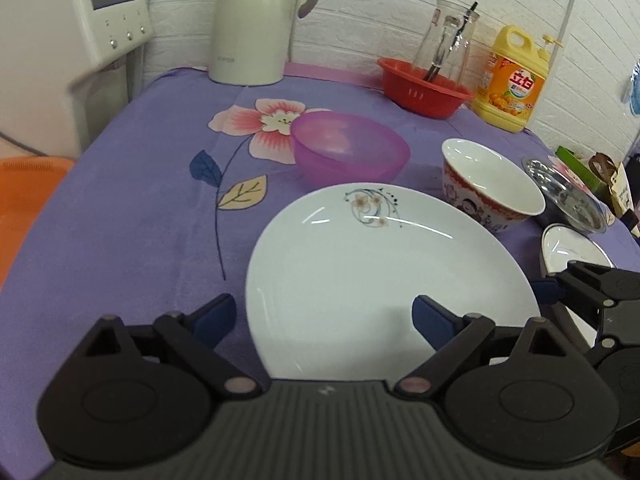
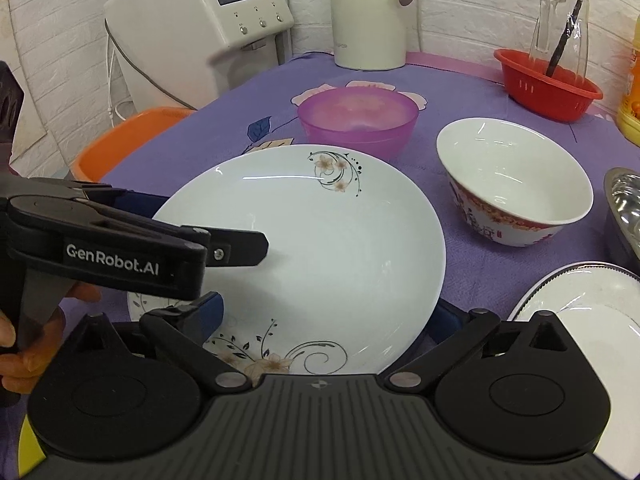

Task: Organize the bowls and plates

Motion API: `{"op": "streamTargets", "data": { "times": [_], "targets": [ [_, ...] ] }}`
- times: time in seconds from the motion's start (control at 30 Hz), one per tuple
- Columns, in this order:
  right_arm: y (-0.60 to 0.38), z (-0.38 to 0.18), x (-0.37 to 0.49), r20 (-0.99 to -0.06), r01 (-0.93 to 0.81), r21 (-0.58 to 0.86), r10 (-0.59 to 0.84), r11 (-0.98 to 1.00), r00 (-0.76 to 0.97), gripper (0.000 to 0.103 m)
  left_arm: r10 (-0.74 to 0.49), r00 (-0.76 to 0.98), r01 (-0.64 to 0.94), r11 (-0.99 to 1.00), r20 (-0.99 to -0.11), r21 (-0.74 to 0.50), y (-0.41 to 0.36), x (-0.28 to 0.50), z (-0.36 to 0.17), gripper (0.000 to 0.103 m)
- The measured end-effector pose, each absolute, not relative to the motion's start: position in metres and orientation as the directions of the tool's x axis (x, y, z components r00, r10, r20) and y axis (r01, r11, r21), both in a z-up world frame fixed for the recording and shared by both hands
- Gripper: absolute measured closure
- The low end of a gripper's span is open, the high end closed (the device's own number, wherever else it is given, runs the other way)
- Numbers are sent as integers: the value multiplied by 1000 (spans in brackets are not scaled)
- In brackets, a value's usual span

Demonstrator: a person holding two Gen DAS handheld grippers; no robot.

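I had the plate [image 1: 384, 276] lying flat mid-frame on the desk [image 1: 120, 220], its near rim between the spread fingers of my left tool [image 1: 324, 316], while my right tool [image 2: 328, 316], also spread, straddled the rim at lower centre.

A home kitchen: kettle [image 1: 256, 24], dish soap [image 1: 512, 80], cloth-covered table [image 1: 120, 220].

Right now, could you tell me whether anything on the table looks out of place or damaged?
Nothing looks spilled or broken. One oddity: the glass carafe stands inside the red basket, tilted, with a dark stick in it. The large white plate rests on a second flowered plate beneath it.
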State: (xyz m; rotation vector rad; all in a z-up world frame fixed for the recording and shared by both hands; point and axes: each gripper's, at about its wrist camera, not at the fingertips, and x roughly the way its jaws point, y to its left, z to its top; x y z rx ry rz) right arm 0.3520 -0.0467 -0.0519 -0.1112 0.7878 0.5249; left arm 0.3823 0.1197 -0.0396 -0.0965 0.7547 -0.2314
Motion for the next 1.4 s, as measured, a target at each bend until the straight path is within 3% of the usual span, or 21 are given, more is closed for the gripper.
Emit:
{"op": "streamTargets", "data": {
  "times": [0.3,0.47,0.77,1.07,1.4],
  "targets": [
    [-47,-55,351,-685,-512,74,417,856,597,0,-244,696,219,968,-675,-125,110,384,-40,18],
    [-45,-52,353,-706,-492,64,388,868,592,0,-264,668,215,963,-695,-160,108,390,-35,18],
    [-47,-33,340,-668,-448,57,368,892,647,0,-263,711,207,965,-652,-163,106,375,-6,18],
    [-52,-12,280,-645,-434,91,385,896,660,0,-276,745,229,961,-607,-156,104,296,17,18],
    [-60,-31,183,-641,-392,124,375,912,670,0,-289,735,220,957,-613,-187,97,194,-9,18]
  ]
}}
